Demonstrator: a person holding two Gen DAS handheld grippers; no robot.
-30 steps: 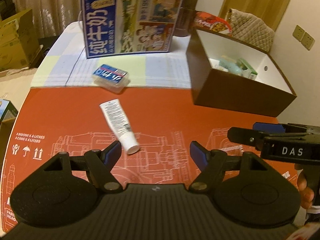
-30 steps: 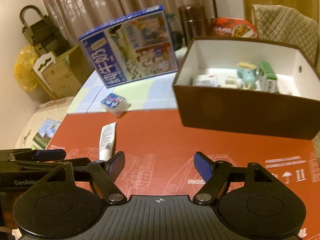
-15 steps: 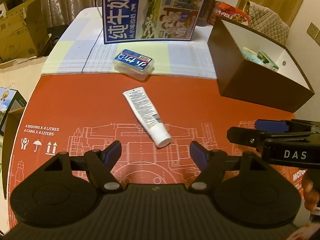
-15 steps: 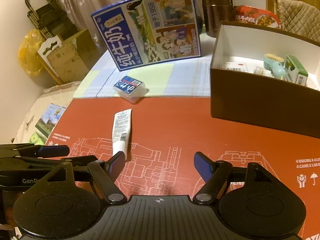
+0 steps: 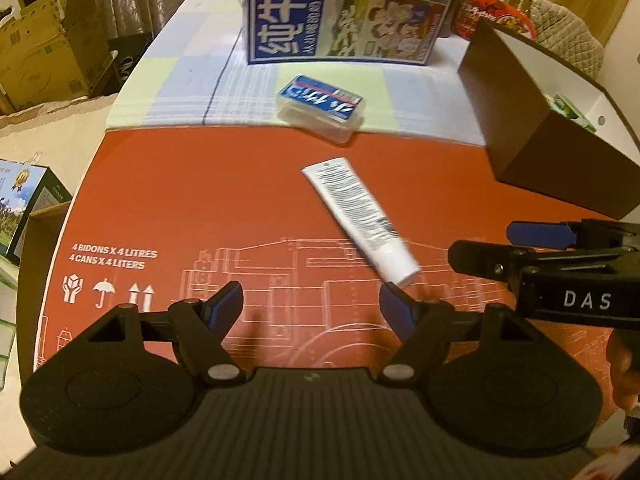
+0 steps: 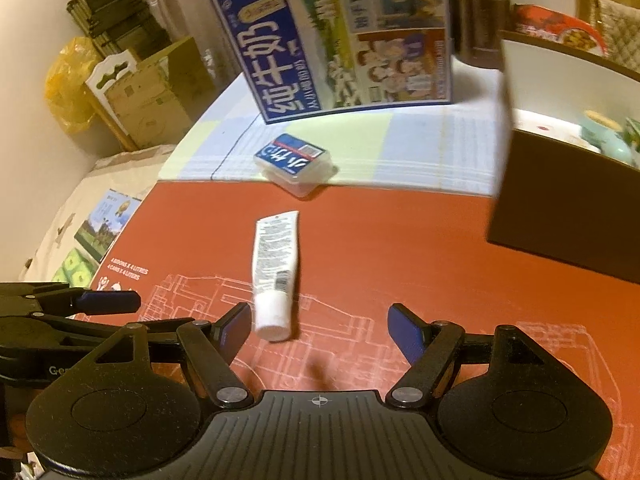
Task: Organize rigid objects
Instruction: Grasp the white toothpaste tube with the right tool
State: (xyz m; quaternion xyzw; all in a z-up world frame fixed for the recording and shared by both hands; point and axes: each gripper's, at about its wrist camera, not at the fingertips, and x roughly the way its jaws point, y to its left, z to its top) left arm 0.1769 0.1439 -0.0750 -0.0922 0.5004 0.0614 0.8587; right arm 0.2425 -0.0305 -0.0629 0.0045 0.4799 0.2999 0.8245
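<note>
- Two sets of tongs, left tongs (image 5: 312,302) and right tongs (image 6: 318,326), stand apart and empty above the red tabletop (image 5: 192,200).
- White tube (image 6: 275,270) lies flat, its cap just beside the right tongs' left fingertip, label end pointing away.
- Beyond the tube sits a clear plastic case (image 6: 295,164); further right, the brown storage box (image 6: 560,216) holds items.
- Step in hand, likely: approach to the tube. Next: straddle it across its width, then close.
</note>
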